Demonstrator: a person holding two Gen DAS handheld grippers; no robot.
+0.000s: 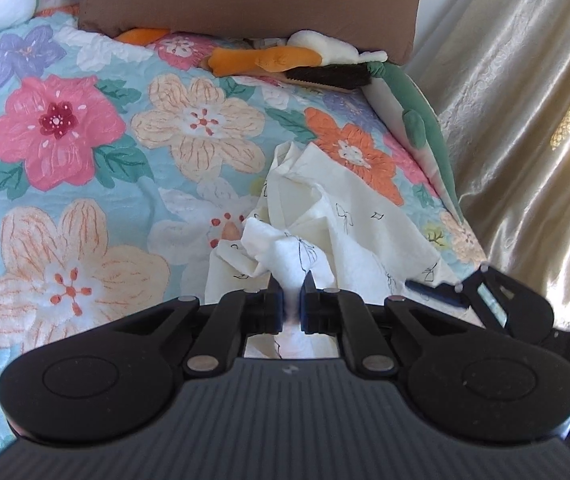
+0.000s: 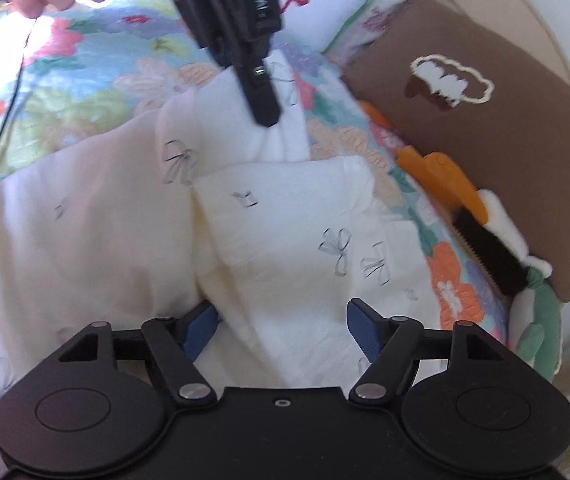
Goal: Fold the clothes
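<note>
A cream shirt (image 2: 285,248) with little bow drawings lies crumpled on the bed with the flower quilt (image 1: 85,168). The left tool (image 1: 292,296) has its two sides pinched tight on a bunched bit of the shirt. The right tool (image 2: 281,328) has its blue pads (image 2: 363,326) wide apart just over the cloth, and nothing is squeezed between them. A brown pillow (image 2: 505,128) and soft toys (image 1: 277,60) sit at the far end of the bed.

Cream bow-printed garment (image 2: 285,240) on floral turquoise quilt (image 1: 65,160).
</note>
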